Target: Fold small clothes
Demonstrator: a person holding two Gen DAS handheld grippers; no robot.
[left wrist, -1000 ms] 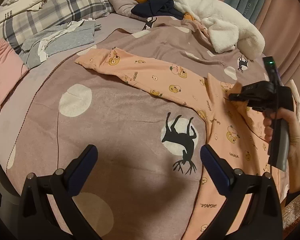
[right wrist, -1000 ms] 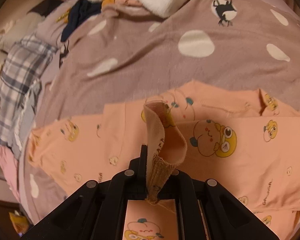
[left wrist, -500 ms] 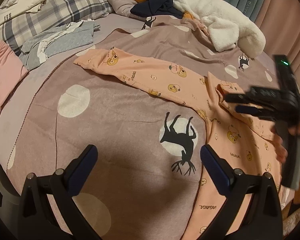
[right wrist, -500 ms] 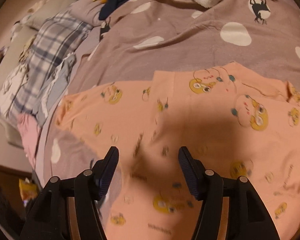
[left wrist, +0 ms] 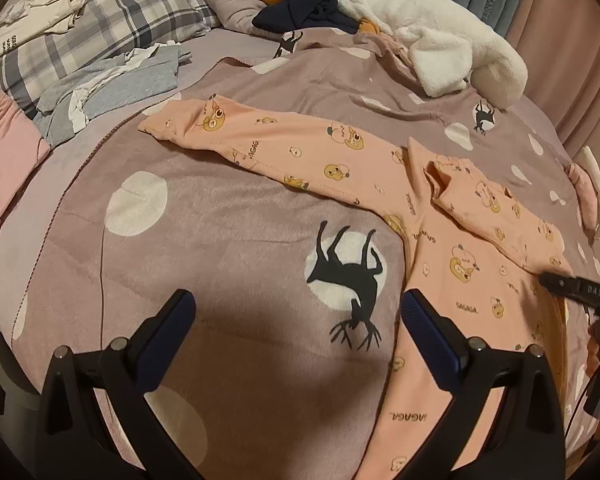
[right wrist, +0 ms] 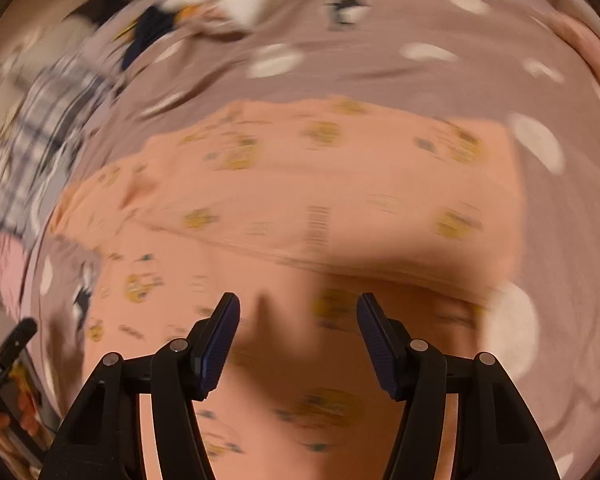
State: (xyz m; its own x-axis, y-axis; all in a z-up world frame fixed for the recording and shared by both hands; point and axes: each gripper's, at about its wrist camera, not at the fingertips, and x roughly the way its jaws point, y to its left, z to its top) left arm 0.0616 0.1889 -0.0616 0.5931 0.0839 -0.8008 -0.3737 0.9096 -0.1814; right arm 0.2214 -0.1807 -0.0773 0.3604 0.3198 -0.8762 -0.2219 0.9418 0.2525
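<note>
A small peach top printed with cartoon bears (left wrist: 464, 264) lies on the mauve bedspread (left wrist: 228, 248). One sleeve (left wrist: 268, 148) stretches out to the far left. The other sleeve (left wrist: 496, 216) lies folded across the chest. My left gripper (left wrist: 296, 312) is open and empty, over bare bedspread left of the top. My right gripper (right wrist: 298, 328) is open and empty just above the top (right wrist: 340, 200); that view is blurred. It also shows at the right edge of the left wrist view (left wrist: 572, 286).
Grey and white clothes (left wrist: 112, 84), a plaid pillow (left wrist: 100, 28) and a pink cloth (left wrist: 4, 156) lie at the far left. A white fleece (left wrist: 432, 40) and a navy garment (left wrist: 308, 16) lie at the head of the bed. The other hand's device (right wrist: 8, 360) shows at lower left.
My right gripper let go of the sleeve cuff it held, opened, and swung right and lower. The sleeve now lies folded over the chest. My left gripper has hardly moved.
</note>
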